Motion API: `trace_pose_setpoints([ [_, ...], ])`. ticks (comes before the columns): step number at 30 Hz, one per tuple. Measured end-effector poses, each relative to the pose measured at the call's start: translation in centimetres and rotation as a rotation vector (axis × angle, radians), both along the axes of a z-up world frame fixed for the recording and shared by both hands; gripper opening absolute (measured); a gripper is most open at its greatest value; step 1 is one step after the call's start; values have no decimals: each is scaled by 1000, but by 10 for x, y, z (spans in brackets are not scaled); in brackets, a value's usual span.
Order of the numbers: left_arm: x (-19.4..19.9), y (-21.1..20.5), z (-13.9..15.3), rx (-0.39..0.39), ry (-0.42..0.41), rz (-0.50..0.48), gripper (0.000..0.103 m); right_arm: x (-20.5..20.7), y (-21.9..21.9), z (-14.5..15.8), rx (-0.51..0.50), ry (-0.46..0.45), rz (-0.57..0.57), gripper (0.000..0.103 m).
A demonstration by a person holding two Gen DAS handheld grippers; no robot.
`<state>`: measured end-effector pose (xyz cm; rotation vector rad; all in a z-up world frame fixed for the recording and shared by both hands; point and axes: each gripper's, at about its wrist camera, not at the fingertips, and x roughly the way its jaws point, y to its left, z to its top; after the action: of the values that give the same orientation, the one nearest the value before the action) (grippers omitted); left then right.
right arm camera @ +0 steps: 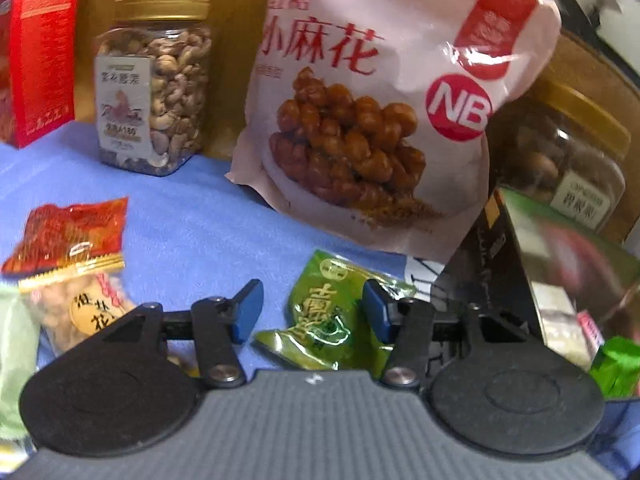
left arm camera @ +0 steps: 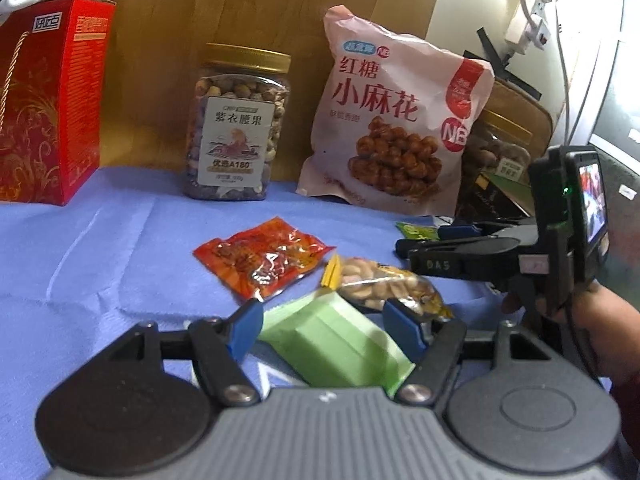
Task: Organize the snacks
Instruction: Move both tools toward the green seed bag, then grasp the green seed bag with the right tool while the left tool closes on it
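Left gripper (left arm camera: 322, 330): jaws spread, pale green packet (left arm camera: 332, 344) between, unpinched.
Right gripper (right arm camera: 312, 310): jaws spread around dark green sachet (right arm camera: 328, 316).
Handling: both light, crinkly, probably slippery; grip mid-body.

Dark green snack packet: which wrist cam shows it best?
Right wrist: the dark green packet lies close between the open right gripper fingers, print visible. Left wrist shows only a green corner behind that gripper.

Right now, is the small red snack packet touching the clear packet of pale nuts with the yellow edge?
Cannot tell. In the left wrist view the red packet and the nut packet's yellow edge nearly meet; the right wrist view overlaps them.
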<state>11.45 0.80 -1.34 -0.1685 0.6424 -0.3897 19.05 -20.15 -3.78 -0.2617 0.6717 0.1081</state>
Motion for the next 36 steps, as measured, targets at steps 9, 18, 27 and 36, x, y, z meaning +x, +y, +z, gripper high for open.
trace_pose_setpoints([
  [9,2,2,-1,7,10,17,77,-33,-5,3,38,-21,-2,45],
  [18,2,1,-2,17,9,25,78,-101,-6,10,47,-45,46,45],
  [27,3,2,-3,19,15,29,78,-182,6,8,74,-92,98,47],
  [36,-3,3,1,1,-19,6,78,-213,-27,14,311,-138,-48,91],
])
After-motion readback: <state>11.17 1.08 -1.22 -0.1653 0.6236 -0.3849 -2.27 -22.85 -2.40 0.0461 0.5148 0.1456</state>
